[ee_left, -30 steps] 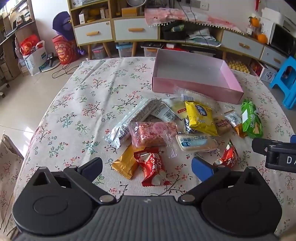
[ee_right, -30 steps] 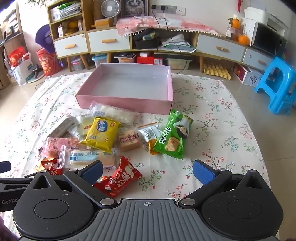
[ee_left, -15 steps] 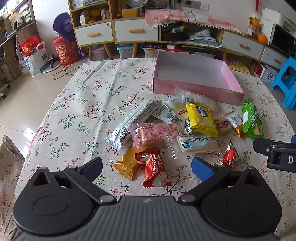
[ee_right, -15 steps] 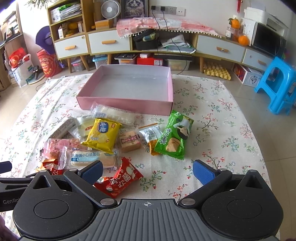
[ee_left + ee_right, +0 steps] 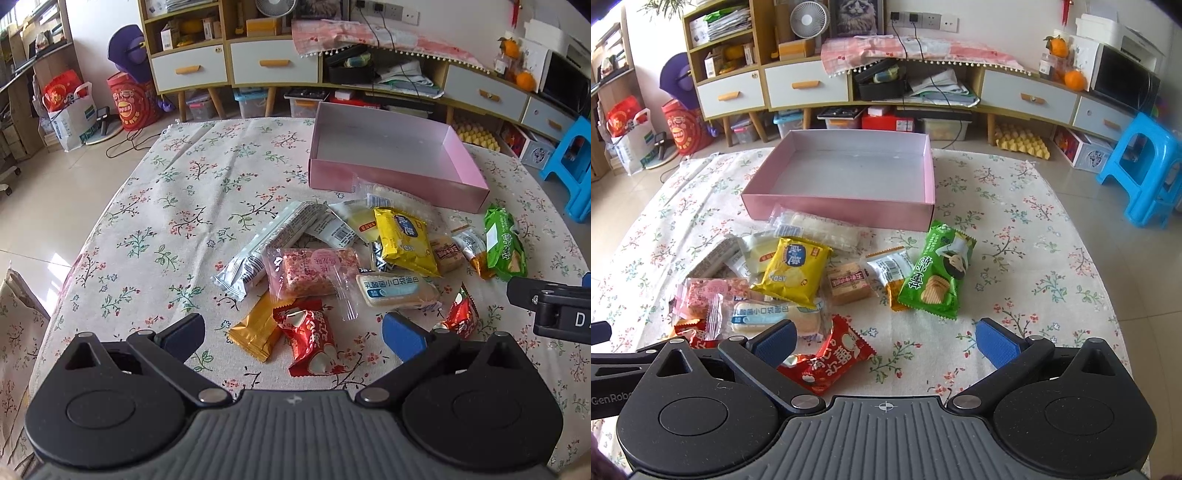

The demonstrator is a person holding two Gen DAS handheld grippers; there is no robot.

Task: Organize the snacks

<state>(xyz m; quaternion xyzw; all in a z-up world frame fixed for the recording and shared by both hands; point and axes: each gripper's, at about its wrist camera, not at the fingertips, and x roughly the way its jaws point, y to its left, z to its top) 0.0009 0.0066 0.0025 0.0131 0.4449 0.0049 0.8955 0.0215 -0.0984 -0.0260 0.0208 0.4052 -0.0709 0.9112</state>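
Several wrapped snacks lie heaped on the floral tablecloth in front of an empty pink box [image 5: 399, 182] [image 5: 842, 208]. Among them are a yellow chip bag [image 5: 404, 236] [image 5: 792, 273], a green chip bag [image 5: 938, 271] [image 5: 504, 242], a pink bar [image 5: 314, 271] and two red packets [image 5: 314, 334] [image 5: 827, 356]. My left gripper [image 5: 293, 334] hovers open over the nearer red packet and an orange packet [image 5: 255, 336]. Further right, my right gripper [image 5: 884, 341] is open above the table's near side, the other red packet by its left finger. Both hold nothing.
Low cabinets with drawers [image 5: 809, 86] run along the back wall. A blue stool [image 5: 1145, 170] stands at the right of the table. Red bags [image 5: 129, 99] sit on the floor at the left. Bare tablecloth [image 5: 177, 206] stretches left of the snack heap.
Both views have pulled back and risen slightly, showing more of the cabinets. The snacks and the box have not moved, and both grippers stay open.
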